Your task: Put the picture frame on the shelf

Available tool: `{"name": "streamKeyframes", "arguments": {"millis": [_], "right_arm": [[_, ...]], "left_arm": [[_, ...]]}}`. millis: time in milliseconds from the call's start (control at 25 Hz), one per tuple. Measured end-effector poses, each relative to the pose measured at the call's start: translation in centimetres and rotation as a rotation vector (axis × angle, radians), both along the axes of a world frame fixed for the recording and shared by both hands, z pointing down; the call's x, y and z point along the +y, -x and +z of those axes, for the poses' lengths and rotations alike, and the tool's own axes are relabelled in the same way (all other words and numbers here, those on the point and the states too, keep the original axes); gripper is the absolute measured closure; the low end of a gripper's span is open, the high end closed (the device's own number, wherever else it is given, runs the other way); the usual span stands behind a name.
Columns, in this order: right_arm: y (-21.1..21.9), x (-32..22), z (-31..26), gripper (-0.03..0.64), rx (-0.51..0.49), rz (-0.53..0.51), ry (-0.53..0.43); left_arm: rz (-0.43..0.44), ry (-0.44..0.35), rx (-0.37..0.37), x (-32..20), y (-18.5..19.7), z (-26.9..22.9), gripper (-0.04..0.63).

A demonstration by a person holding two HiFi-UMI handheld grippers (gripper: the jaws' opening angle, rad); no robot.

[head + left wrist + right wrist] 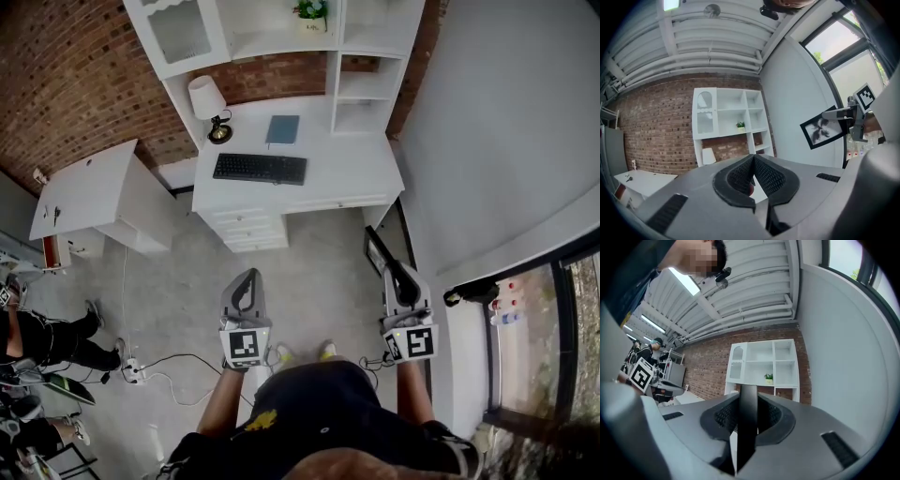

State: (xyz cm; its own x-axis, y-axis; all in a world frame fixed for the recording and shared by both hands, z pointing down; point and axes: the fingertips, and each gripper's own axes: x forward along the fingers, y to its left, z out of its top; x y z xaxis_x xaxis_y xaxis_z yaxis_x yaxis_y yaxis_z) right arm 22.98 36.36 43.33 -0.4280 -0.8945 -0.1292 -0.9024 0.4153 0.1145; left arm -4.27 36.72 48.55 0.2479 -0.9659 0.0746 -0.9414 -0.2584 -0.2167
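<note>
Right tongs (748,401) pinched the picture frame (821,130); left tongs (753,161) were pressed together, empty, facing the shelf (729,117).

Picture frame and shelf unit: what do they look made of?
Picture frame: thin black matte border, plastic or painted wood; the look leaves it open. Shelf unit: smooth, evenly white flat panels, likely painted or laminated board.

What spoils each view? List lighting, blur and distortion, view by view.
Head view: the wide lens bows the desk and shelf unit, and the corners darken. Left gripper view: the window blows out white; the picture frame reads fairly sharp. Right gripper view: that frame's edge between the jaws is dark and soft; the ceiling light glares.
</note>
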Motion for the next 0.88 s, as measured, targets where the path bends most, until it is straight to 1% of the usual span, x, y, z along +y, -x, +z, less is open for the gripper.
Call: {"name": "streamKeyframes", "arguments": {"millis": [160,360,480,560,600,720,880], "right_arm": [[1.8,0.7,-0.5,0.549,0.055,-0.020,-0.016],[3.8,1.5,-0.9,0.549,0.042,0.008,-0.004],[6.1,2.1,-1.2,0.549,0.035,0.008,0.003],[7.5,2.3,-1.2,0.549,0.027,0.000,0.013],[8.1,2.3,-1.2,0.549,0.021,-0.003,0.017],[9.3,2.6,-1.1,0.549,0.011,0.003,0.029],[11.1,3.4,-0.7,0.549,0.005,0.020,0.042]], "left_arm": [[-0.017,-0.020,0.017,0.9,1.8,-0.4,0.577],[-0.023,-0.037,0.035,1.8,4.9,-0.7,0.577],[-0.036,-0.053,0.115,2.6,7.5,-1.1,0.577],[-0.045,-0.055,0.145,3.2,9.2,-0.9,0.577],[-0.052,-0.054,0.148,3.5,10.0,-0.7,0.577],[-0.057,-0.057,0.124,4.4,11.6,-0.1,0.577],[-0.046,-0.056,0.135,5.4,13.6,0.1,0.577]]}}
